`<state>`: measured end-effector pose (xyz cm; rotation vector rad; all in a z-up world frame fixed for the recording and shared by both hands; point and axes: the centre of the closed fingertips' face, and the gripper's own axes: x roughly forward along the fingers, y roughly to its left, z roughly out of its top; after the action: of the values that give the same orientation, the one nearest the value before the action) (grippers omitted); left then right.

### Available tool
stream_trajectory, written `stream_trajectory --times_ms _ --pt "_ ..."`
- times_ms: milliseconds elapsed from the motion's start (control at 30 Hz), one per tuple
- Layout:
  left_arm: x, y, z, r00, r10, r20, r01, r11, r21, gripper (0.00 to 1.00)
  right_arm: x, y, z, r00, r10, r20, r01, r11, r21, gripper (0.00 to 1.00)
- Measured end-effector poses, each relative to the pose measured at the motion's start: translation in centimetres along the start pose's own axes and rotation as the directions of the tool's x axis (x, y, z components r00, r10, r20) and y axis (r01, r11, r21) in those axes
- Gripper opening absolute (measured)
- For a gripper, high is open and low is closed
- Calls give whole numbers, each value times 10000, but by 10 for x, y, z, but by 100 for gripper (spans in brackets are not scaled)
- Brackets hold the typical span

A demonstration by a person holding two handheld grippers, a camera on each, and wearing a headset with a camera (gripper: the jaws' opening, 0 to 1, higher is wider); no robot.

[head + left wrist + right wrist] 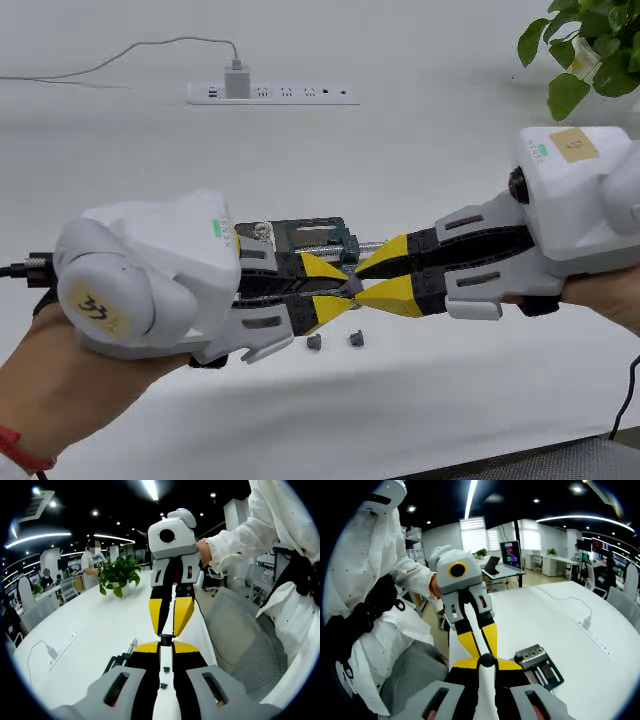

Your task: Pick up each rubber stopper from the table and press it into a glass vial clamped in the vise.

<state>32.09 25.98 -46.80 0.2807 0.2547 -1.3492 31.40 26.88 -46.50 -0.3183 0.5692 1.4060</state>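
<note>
Since your right gripper [166, 635] is clamped on a stopper [487, 660] nose-to-nose with the left gripper [484, 650] (can't tell its grip), I'd guess a re-grip by the vise [300, 238], spare stoppers [314, 342] at 6 o'clock below.

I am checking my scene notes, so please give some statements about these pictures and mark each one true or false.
1. Two stoppers lie on the table. True.
2. The left hand-held gripper and the right hand-held gripper point tip to tip. True.
3. Nothing is plugged into the power strip. False: a white charger sits in it.
4. The plant stands at the left of the head view. False: it is at the upper right.
5. The vise lies nearer the person than the stoppers. False: it lies farther away.
</note>
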Motion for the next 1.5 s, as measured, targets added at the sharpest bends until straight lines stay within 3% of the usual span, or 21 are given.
stream_trajectory --times_ms 933,1500 --pt "-2 2 -7 10000 59 -77 -60 10000 -70 5 7 0 0 9994 66 -342 -63 9999 85 6" --pt "-15 11 -23 9979 568 -294 -580 9975 -404 20 7 -8 5 9991 47 -423 -43 9999 94 6"
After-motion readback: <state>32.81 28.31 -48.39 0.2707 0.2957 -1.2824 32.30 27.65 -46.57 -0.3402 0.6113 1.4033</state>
